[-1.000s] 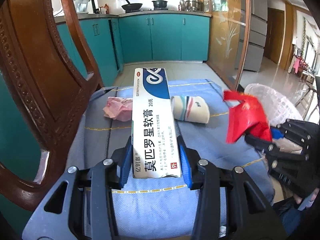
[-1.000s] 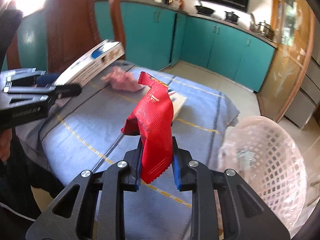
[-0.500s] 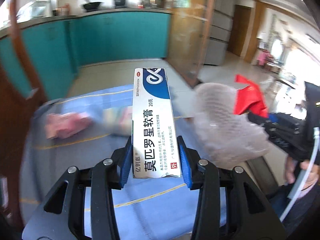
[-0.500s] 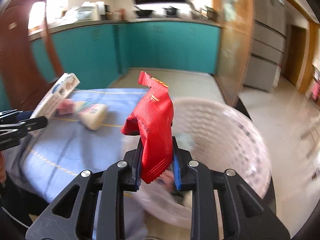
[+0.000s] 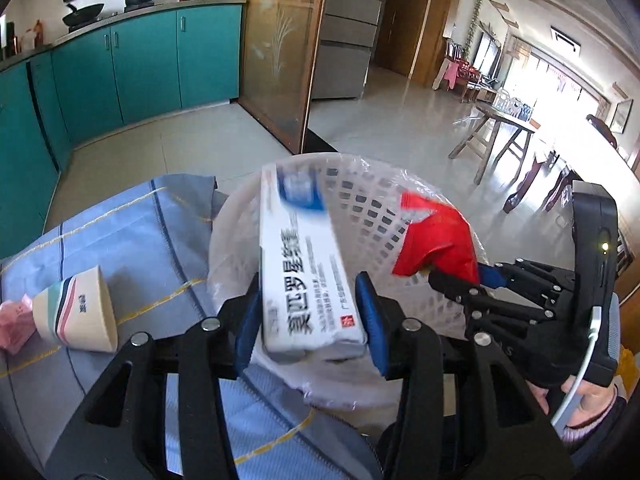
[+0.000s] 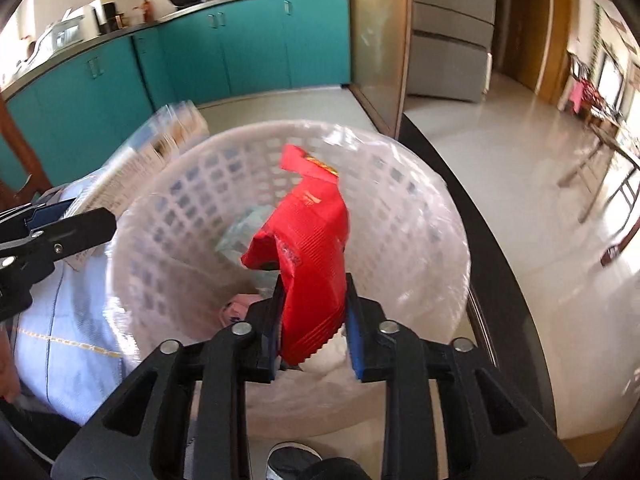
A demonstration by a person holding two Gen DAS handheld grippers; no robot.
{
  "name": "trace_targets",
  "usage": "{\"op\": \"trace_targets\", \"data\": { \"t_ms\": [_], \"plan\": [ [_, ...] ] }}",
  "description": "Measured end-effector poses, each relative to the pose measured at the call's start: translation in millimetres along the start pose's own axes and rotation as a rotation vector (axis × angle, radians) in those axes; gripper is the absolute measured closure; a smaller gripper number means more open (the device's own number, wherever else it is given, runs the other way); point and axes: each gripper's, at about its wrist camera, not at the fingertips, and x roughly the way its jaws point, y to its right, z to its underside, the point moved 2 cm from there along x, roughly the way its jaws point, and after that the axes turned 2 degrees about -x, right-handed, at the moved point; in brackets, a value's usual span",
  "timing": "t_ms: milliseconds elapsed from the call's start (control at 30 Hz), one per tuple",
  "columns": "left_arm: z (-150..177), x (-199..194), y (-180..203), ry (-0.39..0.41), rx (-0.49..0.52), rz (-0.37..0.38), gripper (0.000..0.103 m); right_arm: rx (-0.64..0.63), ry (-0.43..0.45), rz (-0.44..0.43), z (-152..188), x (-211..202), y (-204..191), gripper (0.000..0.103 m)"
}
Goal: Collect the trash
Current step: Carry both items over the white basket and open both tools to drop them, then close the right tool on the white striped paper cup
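Ahead of and below both tongs I see the white lattice basket (image 6: 168, 216), lined with clear film. My left tongs (image 5: 308, 316) are spreading, the white ointment box (image 5: 300, 264) loose and blurred between the pads, a gap at the right pad. My right tongs (image 6: 312, 324) are spreading too, the red wrapper (image 6: 308, 256) between them over the basket's mouth.

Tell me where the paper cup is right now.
In the left wrist view, the paper cup lies on its side at far left on the blue cloth, beside a pink wad.
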Motion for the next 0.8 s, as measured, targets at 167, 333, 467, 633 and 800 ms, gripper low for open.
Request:
{"op": "trace_targets", "data": {
  "t_ms": [167, 333, 467, 633, 800],
  "plan": [
    [4, -11, -14, 0.030, -0.011, -0.069, 0.034, 0.000, 0.014, -0.006, -3, -4, -2, 0.053],
    [8, -37, -70, 0.069, -0.097, -0.254, 0.034, -0.061, 0.054, -0.021, -10, -12, -23, 0.047],
    [11, -66, -142, 0.088, -0.173, -0.443, 0.031, -0.135, 0.092, -0.069, -16, -15, -56, 0.047],
    [16, -85, -231, 0.057, -0.304, -0.585, 0.015, -0.287, 0.156, -0.216, -36, -17, -131, 0.039],
    [30, -97, -283, 0.038, -0.469, -0.596, 0.014, -0.268, 0.098, -0.400, -52, 15, -202, 0.022]
  ]
}}
